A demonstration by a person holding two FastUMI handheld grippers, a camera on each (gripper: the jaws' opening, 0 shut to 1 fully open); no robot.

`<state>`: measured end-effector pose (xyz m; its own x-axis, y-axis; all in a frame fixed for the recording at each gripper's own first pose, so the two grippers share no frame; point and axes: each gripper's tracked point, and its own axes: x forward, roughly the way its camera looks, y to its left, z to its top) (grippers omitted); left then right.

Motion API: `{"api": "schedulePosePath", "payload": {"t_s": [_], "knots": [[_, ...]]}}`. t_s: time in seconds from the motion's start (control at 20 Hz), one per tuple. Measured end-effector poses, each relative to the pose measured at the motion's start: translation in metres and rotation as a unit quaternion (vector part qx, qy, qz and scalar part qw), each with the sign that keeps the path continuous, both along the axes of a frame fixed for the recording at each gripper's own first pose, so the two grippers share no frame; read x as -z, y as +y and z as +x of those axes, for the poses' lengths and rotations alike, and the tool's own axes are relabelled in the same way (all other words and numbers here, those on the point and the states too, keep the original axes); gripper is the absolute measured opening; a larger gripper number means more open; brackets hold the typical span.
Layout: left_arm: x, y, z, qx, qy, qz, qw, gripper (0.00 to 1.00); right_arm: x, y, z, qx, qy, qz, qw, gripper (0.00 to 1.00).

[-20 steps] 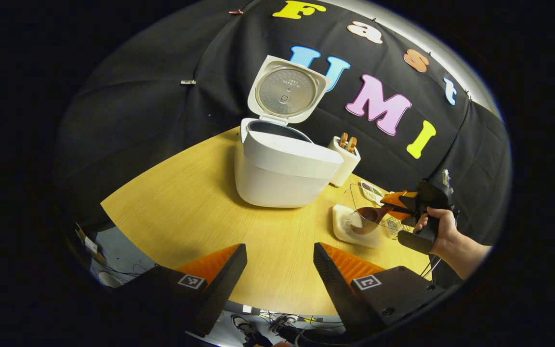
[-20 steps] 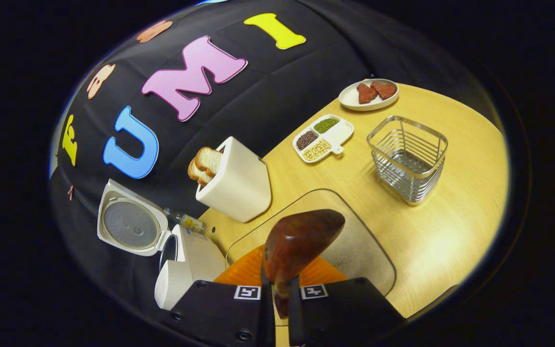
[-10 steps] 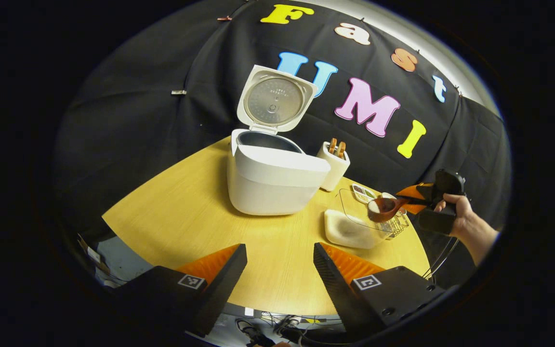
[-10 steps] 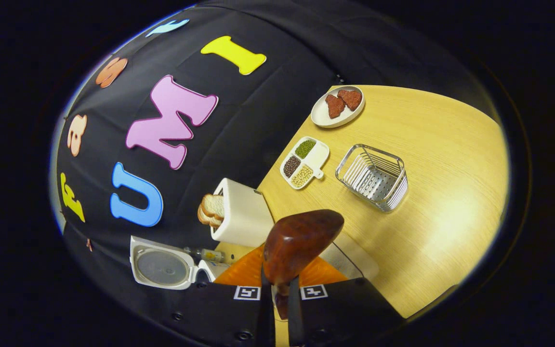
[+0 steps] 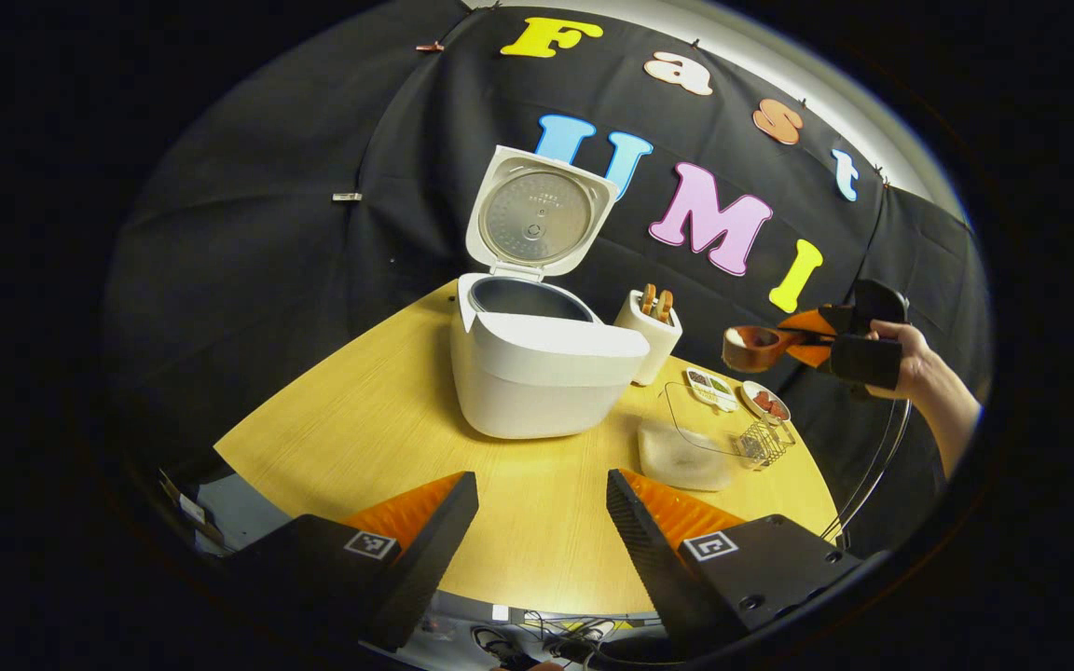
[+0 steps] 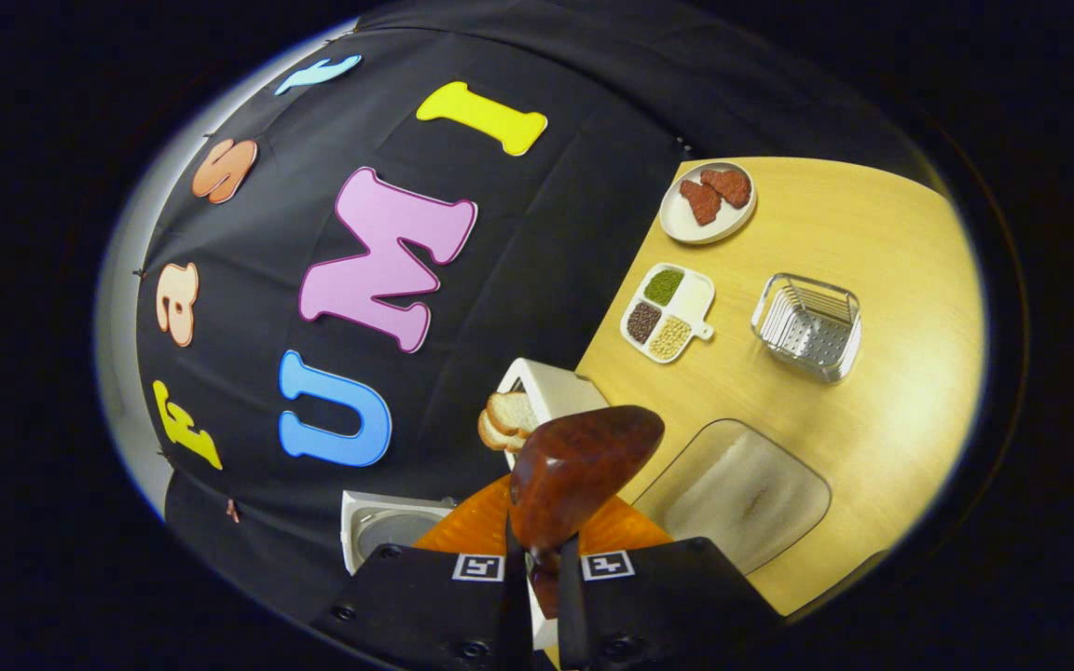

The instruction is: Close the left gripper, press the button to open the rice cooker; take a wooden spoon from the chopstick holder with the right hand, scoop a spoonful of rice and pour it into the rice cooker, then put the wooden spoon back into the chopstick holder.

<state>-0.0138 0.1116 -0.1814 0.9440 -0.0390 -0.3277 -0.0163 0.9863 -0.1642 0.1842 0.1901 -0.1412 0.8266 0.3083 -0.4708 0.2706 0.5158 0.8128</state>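
The white rice cooker (image 5: 537, 373) stands on the table with its lid (image 5: 542, 219) up and its dark pot showing. My left gripper (image 5: 542, 503) hovers open over the table's near edge, nothing between its fingers. At the right a hand (image 5: 915, 359) holds my right gripper (image 5: 803, 337) high above the table, shut on the handle of a wooden spoon (image 5: 751, 347) whose bowl points toward the cooker. In the right gripper view the spoon (image 6: 584, 466) sticks out of my right gripper (image 6: 542, 554); what its bowl holds is hidden. The clear rice tray (image 6: 733, 489) lies below.
A white toaster (image 5: 651, 335) with bread slices stands right of the cooker. Behind the rice tray (image 5: 686, 452) are a metal wire basket (image 6: 807, 326), a divided dish of beans (image 6: 667, 312) and a plate with reddish pieces (image 6: 707, 200). The wooden table (image 5: 360, 410) ends near my left gripper.
My right gripper lifted the spoon out of the rice tray and carried it upward, well above the table. The left gripper stayed open and barely moved.
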Motion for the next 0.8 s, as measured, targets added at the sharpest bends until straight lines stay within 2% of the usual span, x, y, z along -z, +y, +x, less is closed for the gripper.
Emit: {"api": "schedulePosePath", "payload": {"t_s": [0.2, 0.4, 0.45, 0.5, 0.55, 0.65, 0.8], "knots": [[0.002, 0.011, -0.001, -0.009, 0.002, -0.004, 1.0, 0.96, -0.019, 0.046, 0.012, -0.009, 0.001, 0.055, 0.998, 0.15], [0.006, 0.024, 0.0, -0.022, 0.005, -0.01, 1.0, 0.96, -0.024, 0.095, 0.02, -0.035, 0.002, 0.07, 0.997, 0.15], [0.005, 0.028, 0.001, -0.028, 0.004, -0.01, 1.0, 0.96, -0.023, 0.11, 0.023, -0.041, 0.004, 0.077, 0.996, 0.1], [0.006, 0.032, 0.001, -0.033, 0.004, -0.011, 0.999, 0.96, -0.024, 0.122, 0.024, -0.048, 0.006, 0.084, 0.995, 0.15], [0.007, 0.035, 0.002, -0.037, 0.005, -0.014, 0.999, 0.96, -0.021, 0.136, 0.026, -0.056, 0.011, 0.088, 0.994, 0.15], [0.009, 0.042, 0.003, -0.046, 0.009, -0.024, 0.999, 0.96, -0.017, 0.16, 0.026, -0.073, 0.014, 0.088, 0.993, 0.15], [0.01, 0.05, 0.004, -0.058, 0.01, -0.037, 0.998, 0.98, -0.006, 0.191, 0.026, -0.098, 0.005, 0.061, 0.993, 0.15]]}}
